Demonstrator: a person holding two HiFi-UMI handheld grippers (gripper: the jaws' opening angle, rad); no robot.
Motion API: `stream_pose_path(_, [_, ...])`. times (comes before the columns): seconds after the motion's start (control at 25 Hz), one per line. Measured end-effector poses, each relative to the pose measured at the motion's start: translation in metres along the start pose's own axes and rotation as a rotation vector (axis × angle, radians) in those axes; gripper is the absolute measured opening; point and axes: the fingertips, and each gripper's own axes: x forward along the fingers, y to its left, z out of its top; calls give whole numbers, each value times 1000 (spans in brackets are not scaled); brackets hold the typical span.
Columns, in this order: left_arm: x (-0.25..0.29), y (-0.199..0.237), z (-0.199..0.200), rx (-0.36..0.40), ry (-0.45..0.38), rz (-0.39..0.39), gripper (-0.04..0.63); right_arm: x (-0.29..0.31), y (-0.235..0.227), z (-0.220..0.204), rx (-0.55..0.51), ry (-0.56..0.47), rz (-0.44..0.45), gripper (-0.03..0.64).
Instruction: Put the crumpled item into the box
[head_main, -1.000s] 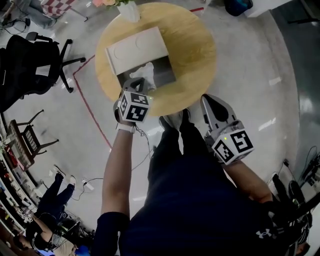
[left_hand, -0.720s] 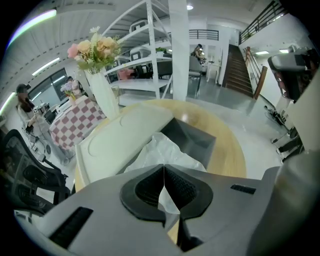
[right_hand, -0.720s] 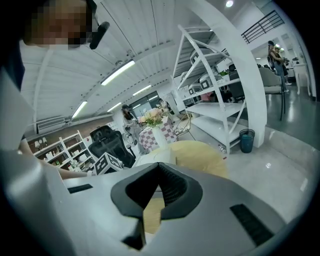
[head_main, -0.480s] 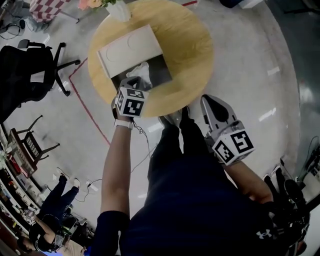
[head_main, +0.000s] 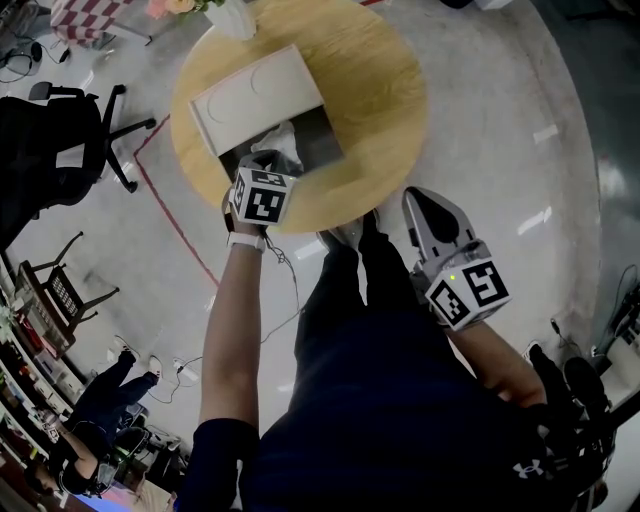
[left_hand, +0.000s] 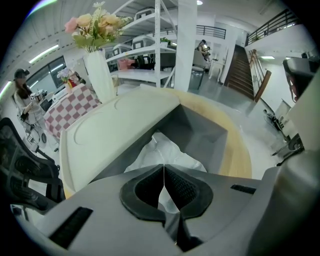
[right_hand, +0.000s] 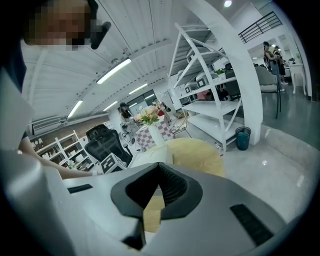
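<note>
A white crumpled item (head_main: 283, 140) lies in the open grey part of the box (head_main: 322, 143), whose cream lid (head_main: 255, 95) covers the far half. My left gripper (head_main: 262, 160) reaches over the table's near edge to the box mouth. Its jaws are shut, and a fold of the crumpled item (left_hand: 167, 150) appears pinched at the tips of my left gripper (left_hand: 163, 169). The box's inner wall (left_hand: 202, 132) rises behind the item. My right gripper (head_main: 420, 197) hangs off the table beside the person's legs. In its own view my right gripper (right_hand: 159, 166) is shut with nothing in it.
The round wooden table (head_main: 375, 90) carries a white vase with flowers (head_main: 235, 18) at its far edge, also in the left gripper view as the vase (left_hand: 100, 75). A black office chair (head_main: 60, 130) stands left of the table. Red tape marks the floor (head_main: 170, 200).
My left gripper has edged slightly further over the table toward the box, jaws still shut. The right gripper has stayed where it was.
</note>
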Motion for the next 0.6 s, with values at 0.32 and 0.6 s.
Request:
stream_pose_path(0.32, [0,-2,3,-20,-23,1,171,1,5,0,-2,0,5,5])
stream_pose_path(0.6, [-30,0,14,-83,-114,34,213,0,13,8,-21,-15,38,5])
